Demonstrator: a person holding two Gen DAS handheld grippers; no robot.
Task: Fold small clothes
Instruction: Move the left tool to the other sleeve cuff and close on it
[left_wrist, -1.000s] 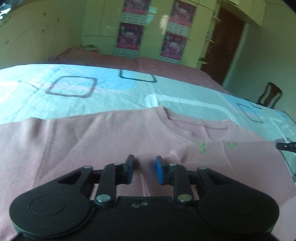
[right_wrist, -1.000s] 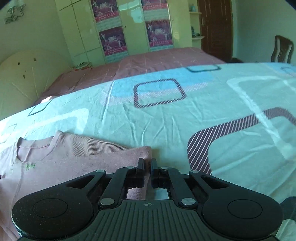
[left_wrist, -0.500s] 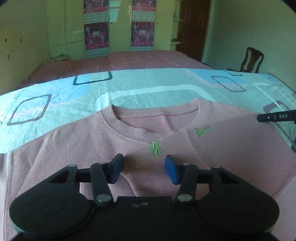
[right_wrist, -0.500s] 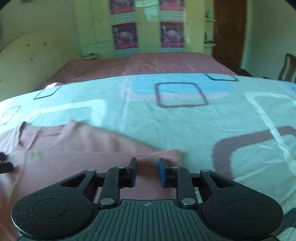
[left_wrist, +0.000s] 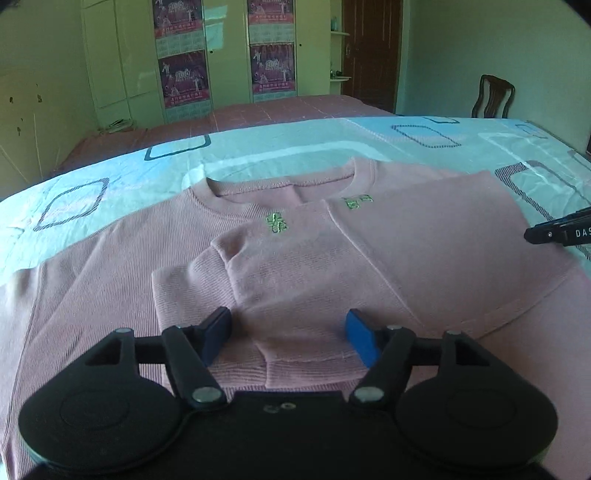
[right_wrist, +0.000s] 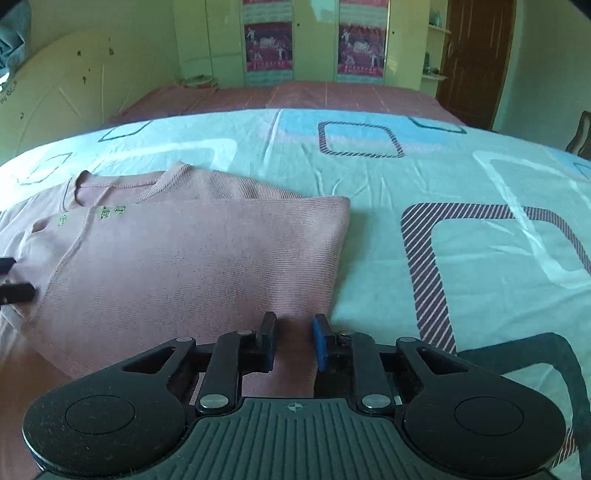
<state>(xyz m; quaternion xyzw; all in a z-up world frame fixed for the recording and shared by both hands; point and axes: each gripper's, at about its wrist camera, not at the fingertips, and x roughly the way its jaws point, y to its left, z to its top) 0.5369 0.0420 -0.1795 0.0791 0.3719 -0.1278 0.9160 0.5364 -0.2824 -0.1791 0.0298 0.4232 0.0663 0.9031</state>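
Now the bed (right_wrist: 424, 173), covered by a patterned sheet, carries the pink sweater (left_wrist: 424, 240), which lies flat with its collar toward the far wardrobe (left_wrist: 229, 55). Since a second ago the right side of the sweater has been folded inward over the chest, and its sleeve now lies across the front, with the cuff just below the green lettering. This indicates that the first side fold is complete; the left side remains spread and is judged the next section to fold. The left gripper (left_wrist: 290, 338) has gone from nearly closed to wide apart; its fingers are still opening, released, with folded fabric below them but not pinched. The right gripper (right_wrist: 293, 341) has parted from fully closed; its fingers are narrowing slightly, over the folded edge without clamping it. No containers are visible.
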